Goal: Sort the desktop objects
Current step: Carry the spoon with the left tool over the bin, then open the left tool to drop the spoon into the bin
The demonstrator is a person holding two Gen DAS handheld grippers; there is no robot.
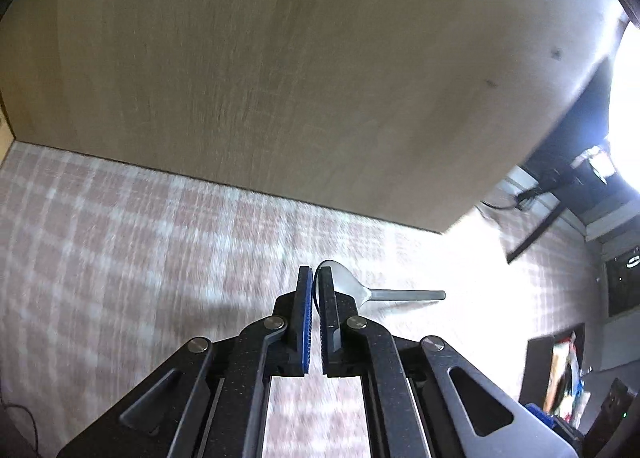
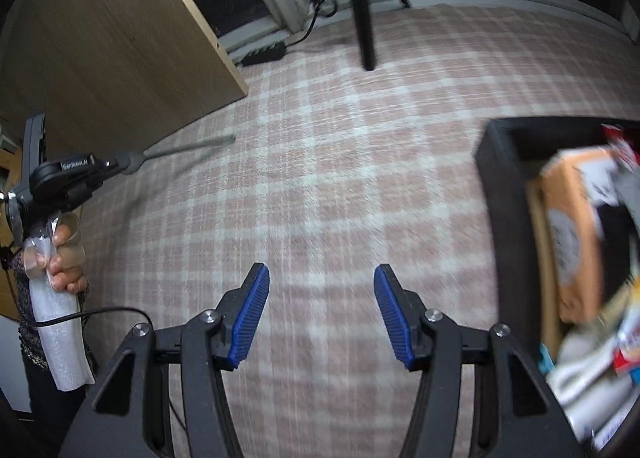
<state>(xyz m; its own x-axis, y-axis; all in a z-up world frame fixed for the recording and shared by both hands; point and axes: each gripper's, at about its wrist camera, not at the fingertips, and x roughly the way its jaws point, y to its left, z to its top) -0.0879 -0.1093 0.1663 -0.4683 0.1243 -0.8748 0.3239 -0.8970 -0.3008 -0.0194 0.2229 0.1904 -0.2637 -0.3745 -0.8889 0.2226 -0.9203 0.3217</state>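
Note:
My left gripper is shut on the bowl of a grey metal spoon, whose handle sticks out to the right above the pink checked cloth. In the right wrist view the left gripper is at the far left with the spoon handle pointing right. My right gripper is open and empty above the cloth. A black box with packets and cartons inside stands at the right.
A large wooden panel stands upright on the cloth just ahead of the left gripper and shows in the right wrist view. A black furniture leg and a power strip are at the back.

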